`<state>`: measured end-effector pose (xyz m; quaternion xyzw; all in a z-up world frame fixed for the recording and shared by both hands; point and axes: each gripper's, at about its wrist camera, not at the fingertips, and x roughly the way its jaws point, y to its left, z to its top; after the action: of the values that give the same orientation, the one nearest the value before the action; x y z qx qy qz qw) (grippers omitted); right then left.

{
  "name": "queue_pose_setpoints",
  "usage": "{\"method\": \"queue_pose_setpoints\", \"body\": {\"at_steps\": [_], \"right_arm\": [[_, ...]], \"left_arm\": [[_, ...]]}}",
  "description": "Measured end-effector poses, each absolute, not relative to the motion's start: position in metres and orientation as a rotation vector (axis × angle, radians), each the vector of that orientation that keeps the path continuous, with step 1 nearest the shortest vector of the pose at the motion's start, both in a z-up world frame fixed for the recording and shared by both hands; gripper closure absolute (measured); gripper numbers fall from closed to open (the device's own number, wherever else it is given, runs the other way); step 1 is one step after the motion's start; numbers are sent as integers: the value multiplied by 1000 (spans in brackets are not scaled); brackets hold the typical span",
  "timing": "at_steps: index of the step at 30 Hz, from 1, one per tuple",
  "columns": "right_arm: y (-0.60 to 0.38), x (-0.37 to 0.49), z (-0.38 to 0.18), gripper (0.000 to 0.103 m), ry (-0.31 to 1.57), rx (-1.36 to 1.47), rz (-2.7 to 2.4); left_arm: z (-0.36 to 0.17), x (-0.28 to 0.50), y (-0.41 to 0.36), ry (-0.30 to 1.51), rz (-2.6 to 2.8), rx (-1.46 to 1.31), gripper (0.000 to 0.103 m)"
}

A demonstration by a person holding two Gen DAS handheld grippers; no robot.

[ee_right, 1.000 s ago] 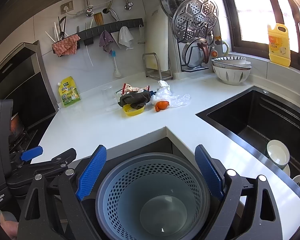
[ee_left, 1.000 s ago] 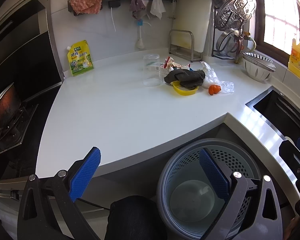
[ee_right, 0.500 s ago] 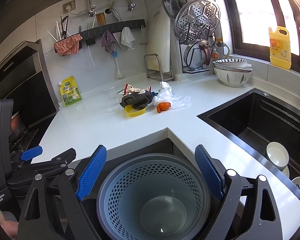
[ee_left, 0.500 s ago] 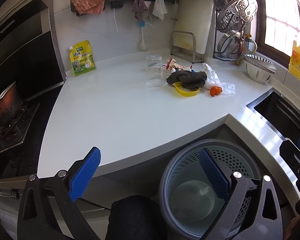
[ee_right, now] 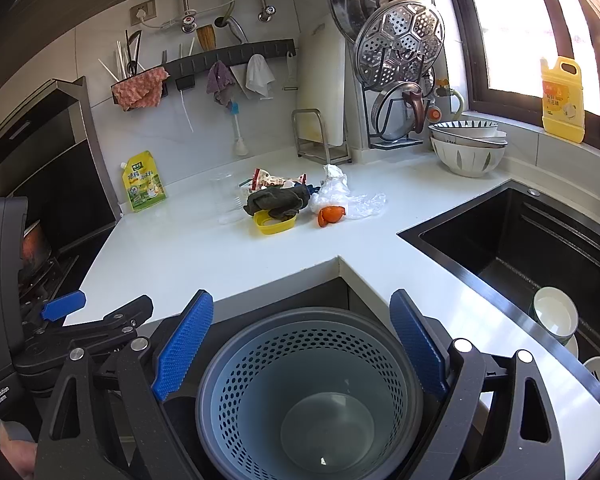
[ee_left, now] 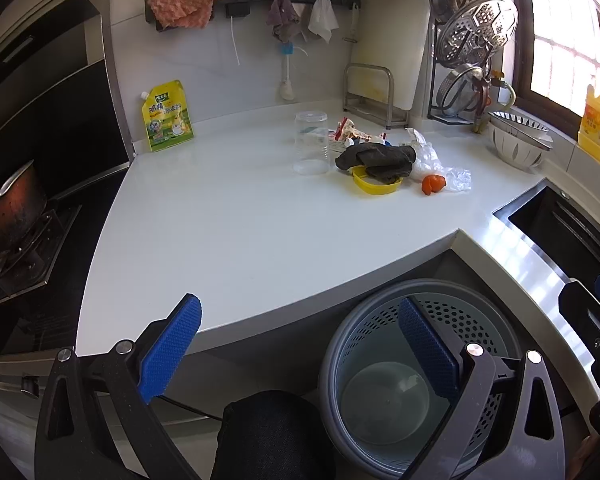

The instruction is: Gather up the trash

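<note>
Currently at the start of collection: nothing picked up. My left gripper (ee_left: pixel 296 344) and right gripper (ee_right: pixel 300 340) both hung off the near edge of the worktop (ee_left: pixel 228 232), fingers spread wide, nothing between them. The perforated bin (ee_right: pixel 312 384) stood on the floor under the notched near corner of the worktop, directly below the right gripper; apart from a pale speck at the bottom it looked empty.

The trash sat in one cluster toward the back of the worktop, well apart from both grippers: a dark crumpled rag (ee_left: pixel 376 158) draped over a yellow lid (ee_left: pixel 374 186), an orange scrap (ee_left: pixel 433 184) touching a crinkled clear plastic bag (ee_left: pixel 436 162), and a printed snack wrapper (ee_right: pixel 270 179) behind the rag. A clear jar (ee_left: pixel 311 142) stood just beside the rag, toward the stove end.

Judgement: step in hand was the approach. Next move called for reaching one gripper across the worktop to the cluster's near side, probably the orange scrap or the lid, closing on it, then carrying it back over the bin.

Hard to make out: what lay under the rag, and whether the jar counted as trash. The yellow pouch (ee_left: pixel 167 116) against the back wall looked like a product, not waste. My right gripper appeared only as a cut-off sliver at the left camera's edge.
</note>
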<state>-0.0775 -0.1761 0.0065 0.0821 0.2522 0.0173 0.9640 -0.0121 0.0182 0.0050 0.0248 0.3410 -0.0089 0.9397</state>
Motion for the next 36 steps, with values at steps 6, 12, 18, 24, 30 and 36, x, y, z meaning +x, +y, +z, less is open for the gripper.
{"method": "queue_pose_setpoints", "body": {"at_steps": [6, 12, 18, 24, 30, 36], "right_arm": [[-176, -78, 6, 17, 510, 166, 36], [-176, -78, 6, 17, 510, 167, 35], [-176, -78, 6, 17, 512, 167, 35], [-176, -78, 5, 17, 513, 167, 36], [-175, -78, 5, 17, 513, 167, 36], [-175, -78, 4, 17, 514, 168, 37]], "left_arm": [[5, -12, 20, 698, -22, 45, 6], [6, -14, 21, 694, -23, 41, 6], [5, -15, 20, 695, -21, 47, 6], [5, -14, 20, 694, -21, 46, 6], [5, -13, 20, 695, -23, 45, 6], [5, -14, 20, 695, -23, 45, 6]]}}
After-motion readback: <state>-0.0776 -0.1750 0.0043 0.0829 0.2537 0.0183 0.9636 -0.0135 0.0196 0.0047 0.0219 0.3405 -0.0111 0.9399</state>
